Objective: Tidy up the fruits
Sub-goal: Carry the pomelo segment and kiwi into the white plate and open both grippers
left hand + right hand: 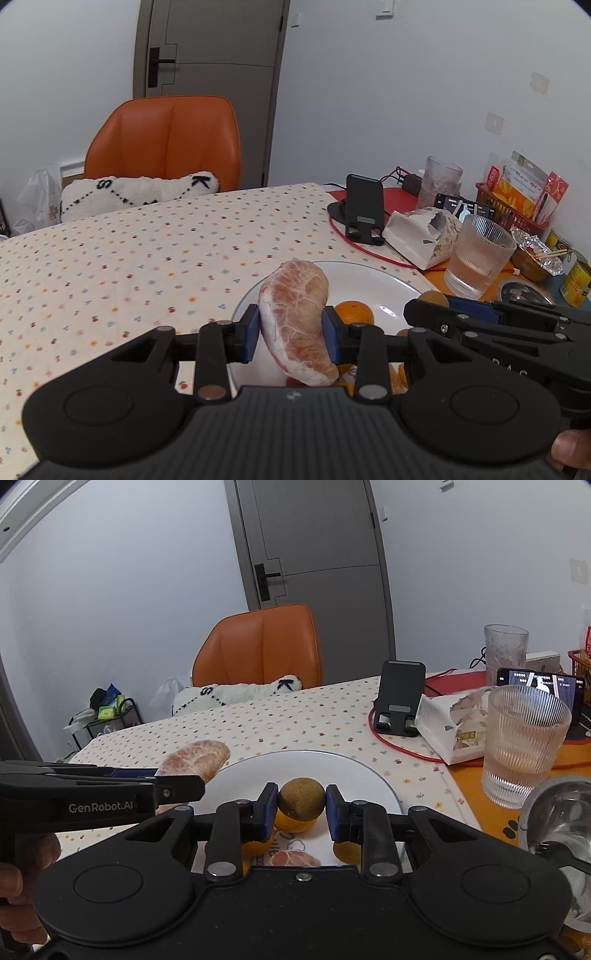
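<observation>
My left gripper (292,334) is shut on a peeled pink pomelo segment (297,321), held above the near left rim of a white plate (388,291). That segment (197,757) shows at the left of the right wrist view. My right gripper (301,806) is shut on a small brown kiwi (301,799), over the near part of the same plate (351,775). The kiwi (434,297) peeks out past the right gripper in the left wrist view. Under the grippers lie oranges (354,312) (295,823) and another pomelo piece (291,858).
A ribbed glass of water (524,742), a torn white box (454,723), a black phone stand (400,698) and a red cable (399,746) crowd the right side. An orange chair (166,140) with a white cushion (136,192) stands behind the dotted tablecloth (129,258).
</observation>
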`<action>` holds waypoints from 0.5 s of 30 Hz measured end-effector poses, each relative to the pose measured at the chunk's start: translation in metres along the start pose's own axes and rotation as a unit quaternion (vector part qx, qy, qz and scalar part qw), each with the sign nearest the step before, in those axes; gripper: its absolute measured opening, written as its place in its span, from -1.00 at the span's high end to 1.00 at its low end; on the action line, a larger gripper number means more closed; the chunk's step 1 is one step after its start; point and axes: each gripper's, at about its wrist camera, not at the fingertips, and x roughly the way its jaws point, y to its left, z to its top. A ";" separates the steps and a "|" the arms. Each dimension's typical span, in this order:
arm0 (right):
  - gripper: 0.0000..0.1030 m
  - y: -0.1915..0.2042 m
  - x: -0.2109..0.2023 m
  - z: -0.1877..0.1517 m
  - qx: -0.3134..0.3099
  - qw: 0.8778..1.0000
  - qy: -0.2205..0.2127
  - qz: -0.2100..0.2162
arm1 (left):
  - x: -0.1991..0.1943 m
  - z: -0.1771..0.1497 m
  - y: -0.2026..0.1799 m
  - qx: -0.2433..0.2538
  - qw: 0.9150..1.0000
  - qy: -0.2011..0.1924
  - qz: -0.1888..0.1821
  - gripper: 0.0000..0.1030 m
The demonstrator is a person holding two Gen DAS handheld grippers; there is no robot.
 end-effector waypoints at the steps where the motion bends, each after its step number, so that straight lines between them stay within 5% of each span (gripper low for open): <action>1: 0.49 -0.001 0.000 0.000 0.000 1.000 0.000 0.000 | 0.002 0.000 0.000 -0.002 1.000 0.001 -0.001 0.33; 15: 0.28 -0.007 0.006 -0.007 0.018 1.000 0.000 0.004 | 0.023 0.005 0.000 -0.021 1.000 -0.007 -0.001 0.32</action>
